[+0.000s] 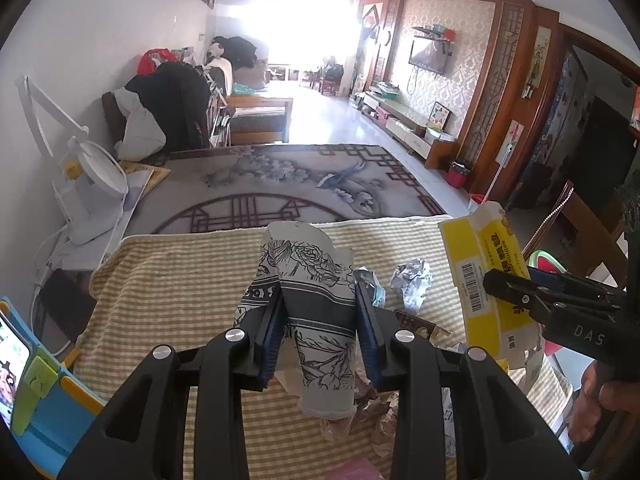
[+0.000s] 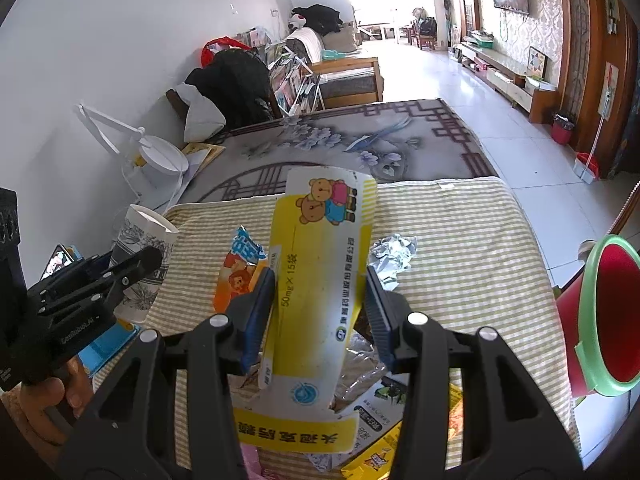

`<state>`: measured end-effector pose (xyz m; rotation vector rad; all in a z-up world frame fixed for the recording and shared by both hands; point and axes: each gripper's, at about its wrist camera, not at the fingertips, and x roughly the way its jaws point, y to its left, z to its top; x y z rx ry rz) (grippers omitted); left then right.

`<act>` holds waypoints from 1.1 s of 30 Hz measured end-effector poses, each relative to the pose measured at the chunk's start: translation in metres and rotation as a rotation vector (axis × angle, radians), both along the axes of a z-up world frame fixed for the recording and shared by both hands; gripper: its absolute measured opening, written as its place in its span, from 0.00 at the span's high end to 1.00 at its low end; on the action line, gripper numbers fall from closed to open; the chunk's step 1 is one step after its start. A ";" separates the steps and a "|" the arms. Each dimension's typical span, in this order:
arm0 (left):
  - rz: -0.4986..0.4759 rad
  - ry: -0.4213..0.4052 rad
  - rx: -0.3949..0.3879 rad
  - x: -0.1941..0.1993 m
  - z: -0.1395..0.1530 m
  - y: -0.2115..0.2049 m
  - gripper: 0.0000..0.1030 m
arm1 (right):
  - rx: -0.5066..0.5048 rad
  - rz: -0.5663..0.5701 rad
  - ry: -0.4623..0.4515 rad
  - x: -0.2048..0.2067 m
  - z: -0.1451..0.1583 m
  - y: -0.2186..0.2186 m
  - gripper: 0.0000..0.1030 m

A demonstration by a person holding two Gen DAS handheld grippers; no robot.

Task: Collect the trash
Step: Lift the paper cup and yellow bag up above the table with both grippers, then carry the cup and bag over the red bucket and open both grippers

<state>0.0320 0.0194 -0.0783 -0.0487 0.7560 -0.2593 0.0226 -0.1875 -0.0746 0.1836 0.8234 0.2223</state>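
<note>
Holding one piece of trash in each hand-held gripper above a table covered with a yellow-and-white striped cloth point(image 1: 168, 280).

Left wrist view: the left hand-held gripper point(image 1: 320, 320) pinches a crushed grey paper cup with black flower print point(image 1: 312, 304), lifted clear of the cloth; a crumpled silver foil ball point(image 1: 412, 280) lies just right, loose wrappers beneath. The cloth's far edge is open. Right wrist view: the right hand-held gripper point(image 2: 322, 304) clamps a flattened yellow-and-white cardboard box with a bear picture point(image 2: 320, 264); a red bucket with green rim point(image 2: 604, 316) stands beyond the table's right edge.
</note>
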 end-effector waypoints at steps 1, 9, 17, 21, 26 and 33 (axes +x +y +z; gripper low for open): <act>0.000 -0.001 -0.003 -0.001 0.000 0.000 0.70 | 0.000 -0.002 -0.002 -0.001 0.000 -0.001 0.57; -0.022 0.008 0.000 -0.006 -0.004 -0.007 0.70 | 0.011 -0.018 0.006 -0.005 -0.003 -0.013 0.57; 0.004 0.051 0.033 -0.009 -0.015 -0.021 0.70 | 0.042 -0.015 0.034 -0.003 -0.011 -0.023 0.57; 0.029 0.110 0.009 -0.005 -0.027 -0.023 0.70 | 0.054 -0.010 0.031 -0.003 -0.016 -0.032 0.57; 0.051 0.086 0.022 -0.006 -0.018 -0.040 0.70 | 0.037 0.037 -0.008 -0.003 -0.009 -0.043 0.57; 0.094 0.059 0.026 -0.017 -0.005 -0.085 0.70 | 0.033 0.066 -0.060 -0.007 0.006 -0.094 0.57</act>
